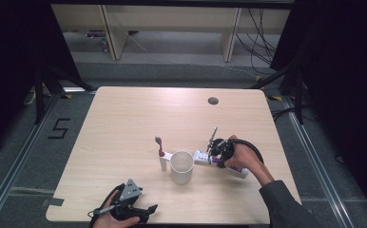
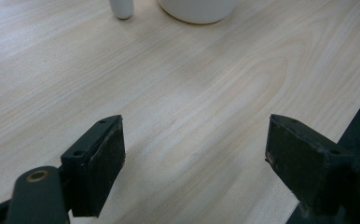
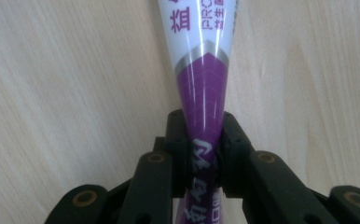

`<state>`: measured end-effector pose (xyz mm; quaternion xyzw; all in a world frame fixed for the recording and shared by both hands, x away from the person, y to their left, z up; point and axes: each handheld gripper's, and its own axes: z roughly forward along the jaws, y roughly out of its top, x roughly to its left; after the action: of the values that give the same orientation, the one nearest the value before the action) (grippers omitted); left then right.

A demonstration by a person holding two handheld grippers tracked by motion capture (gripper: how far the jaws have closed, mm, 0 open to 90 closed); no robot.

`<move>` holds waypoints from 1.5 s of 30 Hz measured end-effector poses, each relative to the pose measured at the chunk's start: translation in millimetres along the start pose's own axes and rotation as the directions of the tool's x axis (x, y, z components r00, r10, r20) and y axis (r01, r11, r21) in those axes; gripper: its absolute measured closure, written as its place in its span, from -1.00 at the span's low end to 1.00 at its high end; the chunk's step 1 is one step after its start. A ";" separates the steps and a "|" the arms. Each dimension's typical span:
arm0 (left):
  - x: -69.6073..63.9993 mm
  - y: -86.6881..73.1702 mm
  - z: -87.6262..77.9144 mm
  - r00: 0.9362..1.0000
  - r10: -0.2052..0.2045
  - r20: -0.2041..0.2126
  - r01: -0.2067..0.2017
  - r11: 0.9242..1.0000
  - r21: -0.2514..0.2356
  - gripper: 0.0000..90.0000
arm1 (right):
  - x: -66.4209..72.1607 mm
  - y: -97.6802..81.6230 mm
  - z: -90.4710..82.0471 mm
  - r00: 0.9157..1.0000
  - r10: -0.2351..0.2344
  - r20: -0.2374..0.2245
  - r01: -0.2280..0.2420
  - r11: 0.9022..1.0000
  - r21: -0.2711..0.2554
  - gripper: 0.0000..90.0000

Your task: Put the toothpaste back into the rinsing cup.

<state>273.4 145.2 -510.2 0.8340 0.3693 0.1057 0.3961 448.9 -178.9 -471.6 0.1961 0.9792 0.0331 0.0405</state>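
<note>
Toothpaste tube (image 3: 201,70), white and purple, is seen lying flat on the table (image 1: 124,123) just right of a white cup (image 1: 181,166). Its purple end is clamped between the jaws of the right hand-held gripper (image 3: 205,154). A toothbrush (image 1: 160,151) is noted just left of the cup. The left hand-held gripper (image 2: 194,154) is held near the front table edge, jaws wide apart, nothing between them.

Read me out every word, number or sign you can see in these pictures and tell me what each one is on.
"5": black tape figure on the floor left of the table.
"益": purple character on the white part of the toothpaste tube.
"PRC...": purple letters beside it, cut off at the top edge.
Pale characters on the tube's purple end, between the right gripper jaws: too distorted to read.
</note>
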 end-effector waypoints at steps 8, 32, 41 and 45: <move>1.3 0.4 0.4 1.000 0.010 -0.006 -0.010 1.000 0.011 -0.57 | 0.1 -2.3 -1.5 0.999 -0.020 -0.031 0.022 0.998 0.052 0.72; 0.5 -0.2 -0.7 1.000 0.010 0.000 -0.010 1.000 0.007 -0.57 | 0.4 -1.7 -2.0 0.999 -0.043 -0.021 0.044 0.996 0.073 0.72; 4.9 1.2 -1.4 0.999 0.036 -0.016 -0.036 0.999 0.009 -0.57 | -6.1 -18.1 -35.3 1.000 0.012 -0.003 -0.012 0.993 -0.115 0.73; 4.4 1.0 -2.4 1.000 0.019 -0.018 -0.018 1.000 0.012 -0.57 | -8.6 -28.3 -51.6 0.997 0.071 0.004 -0.068 0.973 -0.219 0.72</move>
<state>275.9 149.3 -508.5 0.8386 0.3658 0.1149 0.3870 441.2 -210.9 -422.0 0.2248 0.9618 0.1411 0.0666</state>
